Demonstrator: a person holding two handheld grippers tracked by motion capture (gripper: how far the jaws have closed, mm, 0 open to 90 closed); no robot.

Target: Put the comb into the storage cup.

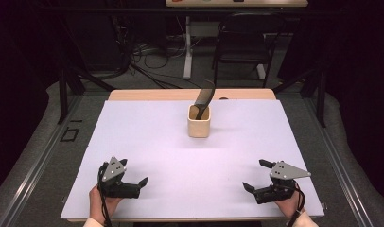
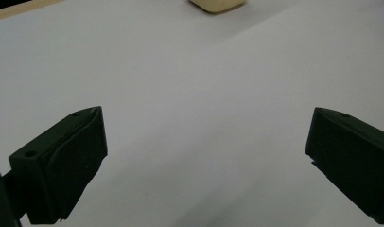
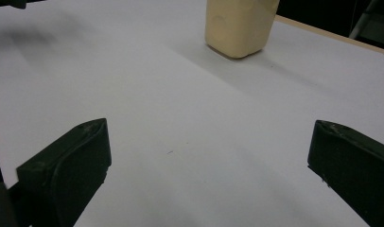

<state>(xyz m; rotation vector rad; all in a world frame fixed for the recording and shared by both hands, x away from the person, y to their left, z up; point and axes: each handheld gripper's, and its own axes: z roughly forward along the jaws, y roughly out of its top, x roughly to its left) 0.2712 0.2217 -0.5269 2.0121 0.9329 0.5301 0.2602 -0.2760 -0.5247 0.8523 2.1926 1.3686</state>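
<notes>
1. The table (image 1: 133,142) carries a white sheet.
2. The cup (image 1: 199,121) stands upright at centre, far from both grippers; it looks rigid, light and smooth, likely tippy if pushed high.
3. A dark spatula (image 1: 204,98) leans in the cup; its stiff handle, sticking up, seems the best hold.
4. The left gripper (image 1: 133,175) and right gripper (image 1: 254,175) rest near, jaws wide apart and empty.

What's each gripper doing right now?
Left gripper: open, holding nothing.
Right gripper: open, holding nothing.
</notes>
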